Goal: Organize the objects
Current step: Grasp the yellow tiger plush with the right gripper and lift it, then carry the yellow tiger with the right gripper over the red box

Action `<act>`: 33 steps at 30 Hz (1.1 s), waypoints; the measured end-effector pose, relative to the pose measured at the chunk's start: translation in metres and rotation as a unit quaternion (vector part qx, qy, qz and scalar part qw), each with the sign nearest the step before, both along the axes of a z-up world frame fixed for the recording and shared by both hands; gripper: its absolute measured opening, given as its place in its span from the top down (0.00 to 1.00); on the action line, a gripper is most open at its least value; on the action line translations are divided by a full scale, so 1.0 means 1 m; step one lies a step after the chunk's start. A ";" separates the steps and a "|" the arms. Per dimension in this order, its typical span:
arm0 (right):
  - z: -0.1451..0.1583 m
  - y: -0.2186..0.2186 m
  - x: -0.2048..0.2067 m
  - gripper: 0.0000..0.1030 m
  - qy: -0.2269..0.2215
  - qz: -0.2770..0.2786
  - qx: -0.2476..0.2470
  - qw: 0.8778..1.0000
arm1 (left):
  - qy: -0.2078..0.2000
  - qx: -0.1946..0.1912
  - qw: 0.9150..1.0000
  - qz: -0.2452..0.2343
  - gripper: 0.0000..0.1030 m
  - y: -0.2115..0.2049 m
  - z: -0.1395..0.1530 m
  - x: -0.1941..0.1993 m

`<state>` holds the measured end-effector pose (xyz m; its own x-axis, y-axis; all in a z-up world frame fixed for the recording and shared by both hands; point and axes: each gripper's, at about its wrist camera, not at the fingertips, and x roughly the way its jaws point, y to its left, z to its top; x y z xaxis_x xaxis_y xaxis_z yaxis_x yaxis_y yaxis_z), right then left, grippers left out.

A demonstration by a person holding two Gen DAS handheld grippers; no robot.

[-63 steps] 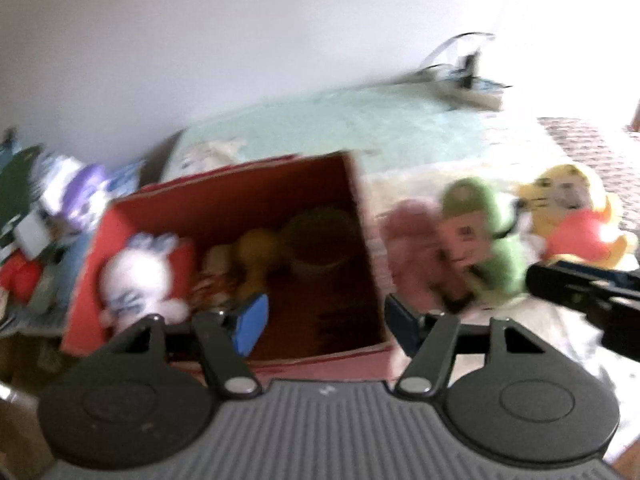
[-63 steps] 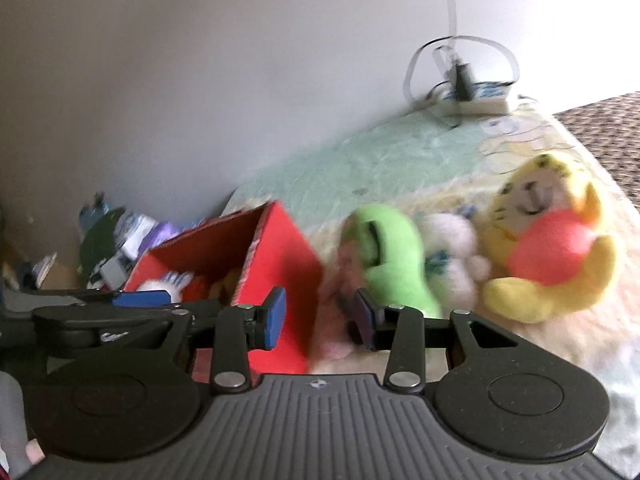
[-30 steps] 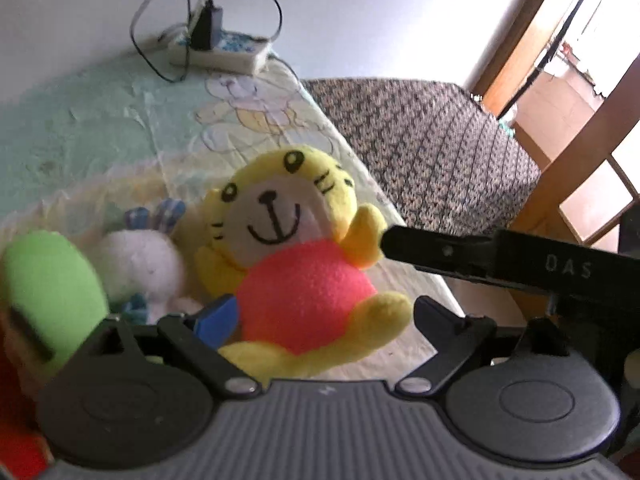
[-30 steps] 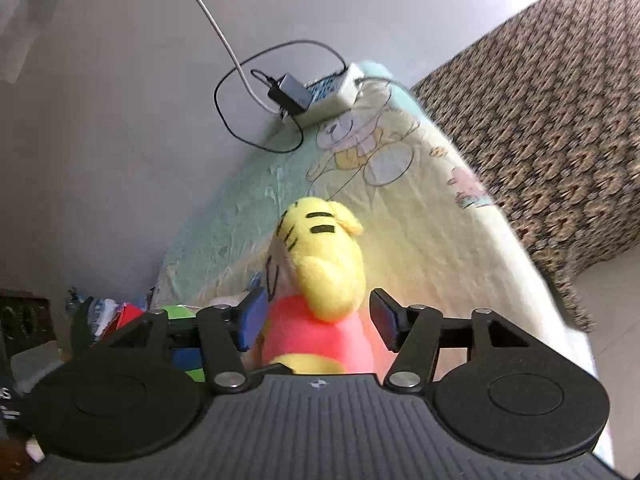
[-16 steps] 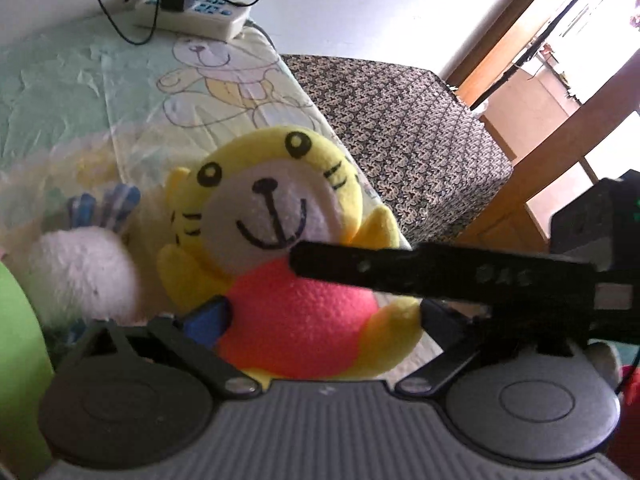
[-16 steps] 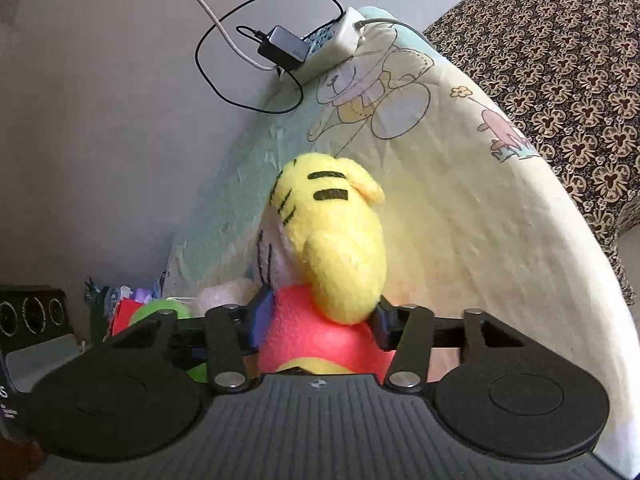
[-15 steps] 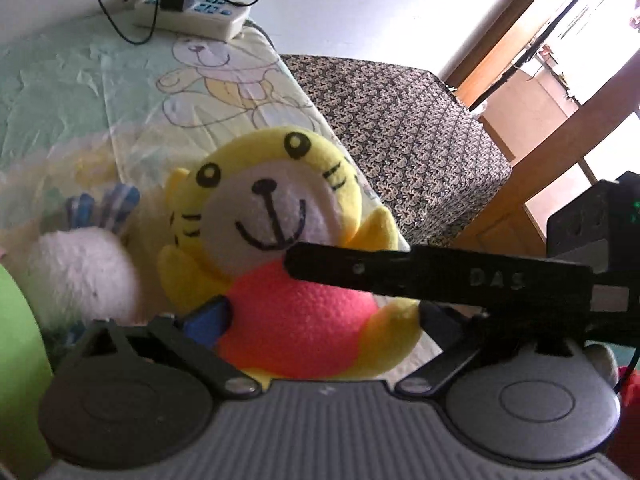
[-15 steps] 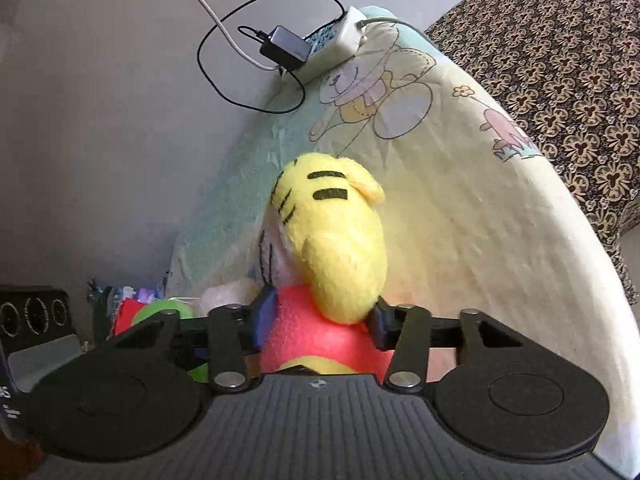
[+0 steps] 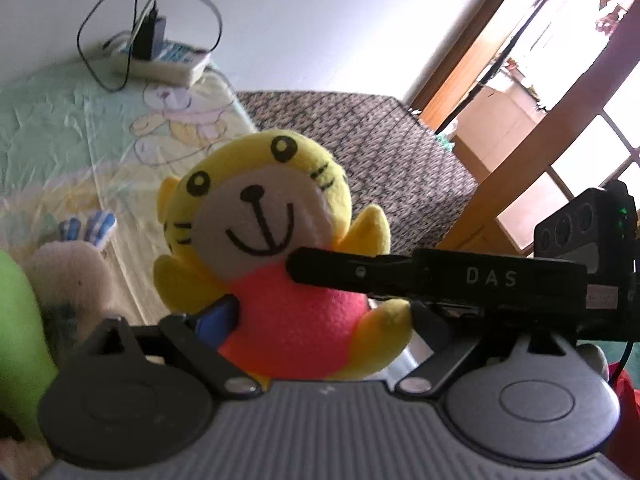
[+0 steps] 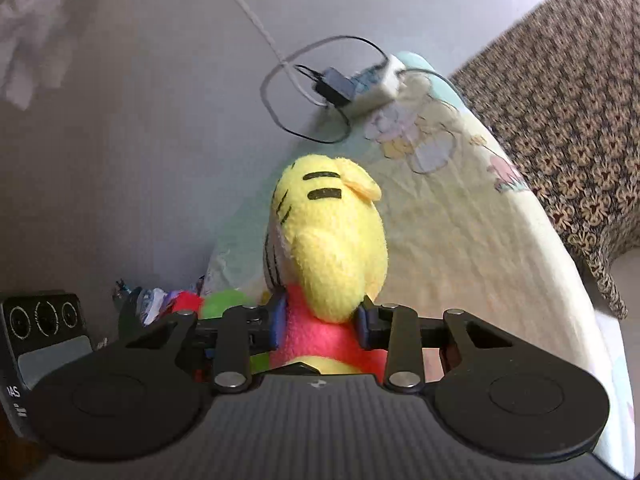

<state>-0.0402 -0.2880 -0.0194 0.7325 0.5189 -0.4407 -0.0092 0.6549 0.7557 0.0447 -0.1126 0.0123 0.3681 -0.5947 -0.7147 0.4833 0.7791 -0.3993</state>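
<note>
The right gripper [image 10: 320, 326] has just been closing and its jaws now clamp the yellow tiger plush [image 9: 256, 240] at the neck, between its yellow head and pink body. The left gripper [image 9: 324, 320] has been closing too, its jaws standing wide on either side of the pink belly — whether its pads press the plush I cannot tell. The toy looks lifted off the bed [image 10: 460, 240], so the pick seems done and the carry to a container is left. Beyond the left jaw lie a white plush [image 9: 68, 272] and a green plush [image 9: 20, 320] — both unsorted.
</note>
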 end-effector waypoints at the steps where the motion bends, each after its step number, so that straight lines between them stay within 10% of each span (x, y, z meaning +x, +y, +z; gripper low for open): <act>1: 0.005 0.002 -0.005 0.65 -0.007 0.002 0.000 1.000 | -0.008 0.000 1.000 0.001 0.11 0.000 0.007 -0.008; 17: 0.073 0.118 -0.031 0.65 -0.105 0.027 -0.016 0.994 | -0.127 -0.016 0.991 0.031 0.11 0.095 0.087 -0.086; 33: 0.078 0.268 0.027 0.65 -0.120 0.089 -0.014 0.989 | -0.164 -0.015 0.982 0.089 0.11 0.264 0.108 -0.099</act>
<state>-0.0135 -0.0197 0.0585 0.7159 0.6387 -0.2821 -0.3024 0.6478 0.6992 -0.0544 0.1515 0.1200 0.6757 -0.5191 -0.5234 0.4474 0.8531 -0.2685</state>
